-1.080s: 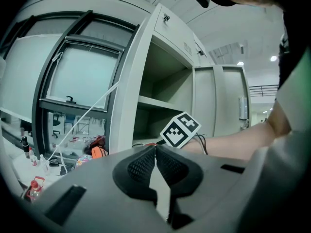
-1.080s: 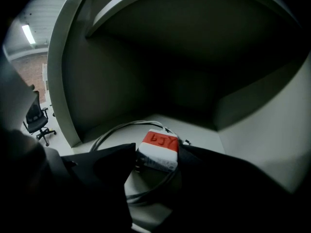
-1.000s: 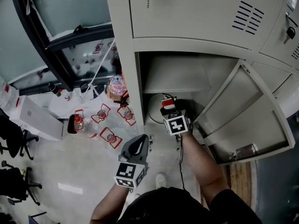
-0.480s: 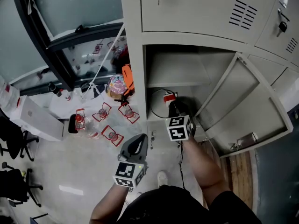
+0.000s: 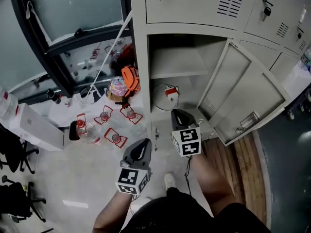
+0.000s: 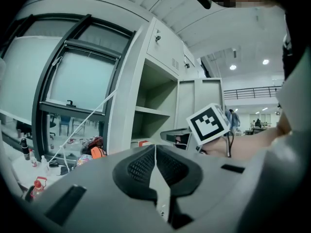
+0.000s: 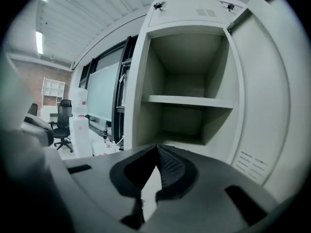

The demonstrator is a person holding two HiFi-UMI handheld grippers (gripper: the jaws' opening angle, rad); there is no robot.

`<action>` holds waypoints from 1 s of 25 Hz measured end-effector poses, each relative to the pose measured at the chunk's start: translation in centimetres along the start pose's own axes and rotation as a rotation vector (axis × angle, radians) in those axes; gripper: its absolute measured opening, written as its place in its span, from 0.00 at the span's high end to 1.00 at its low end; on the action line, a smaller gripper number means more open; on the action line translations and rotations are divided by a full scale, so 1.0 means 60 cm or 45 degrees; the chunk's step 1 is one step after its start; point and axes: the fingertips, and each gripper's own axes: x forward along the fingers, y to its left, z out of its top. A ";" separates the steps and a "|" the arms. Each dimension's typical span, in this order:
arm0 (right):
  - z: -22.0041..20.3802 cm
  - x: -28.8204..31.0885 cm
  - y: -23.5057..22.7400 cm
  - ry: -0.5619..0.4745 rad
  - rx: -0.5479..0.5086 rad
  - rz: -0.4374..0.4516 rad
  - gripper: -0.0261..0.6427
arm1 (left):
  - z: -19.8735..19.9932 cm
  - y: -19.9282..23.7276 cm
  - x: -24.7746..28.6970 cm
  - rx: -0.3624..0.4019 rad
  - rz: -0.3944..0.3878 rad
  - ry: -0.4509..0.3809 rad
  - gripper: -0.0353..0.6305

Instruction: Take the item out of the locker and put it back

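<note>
Item (image 5: 163,97) is what we look at first. It is a round white thing with a red and white tag on it. It sits on the bottom of the locker (image 5: 141,57), under the shelf (image 5: 177,69), close to the left wall. Nothing is holding it.

The locker door (image 5: 248,96) is swung wide open to the right.

The right gripper (image 5: 178,113) hangs just in front of the locker's bottom edge, near the item but not touching it. We see in the right gripper view that its jaws are pressed together, and they have just been closing. Nothing is between them. That view looks into the locker, with the shelf across the middle.

The left gripper (image 5: 144,143) is lower down and to the left, out over the floor and well apart from the locker. Its jaws are pressed together too, with nothing in them. In the left gripper view we see the right gripper's marker cube (image 6: 209,124) off to the right.

On the floor to the left of the locker we see small bottles (image 5: 104,116) in red frames and an orange bag (image 5: 130,76). A white box (image 5: 34,125) lies farther left.
</note>
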 end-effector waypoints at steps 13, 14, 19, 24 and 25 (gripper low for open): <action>-0.020 -0.183 0.141 -0.033 0.040 0.004 0.96 | -0.046 -0.061 -0.147 0.006 -0.112 0.030 0.93; -0.023 -0.194 0.148 -0.031 0.042 0.002 0.96 | -0.051 -0.064 -0.156 0.008 -0.118 0.036 0.93; -0.029 -0.246 0.181 -0.034 0.045 0.007 0.96 | -0.066 -0.072 -0.193 -0.002 -0.121 0.054 0.93; -0.030 -0.281 0.194 -0.047 0.040 0.028 0.96 | -0.063 -0.086 -0.207 -0.014 -0.101 0.037 0.93; -0.030 -0.287 0.196 -0.047 0.033 0.035 0.96 | -0.061 -0.089 -0.209 -0.019 -0.094 0.030 0.93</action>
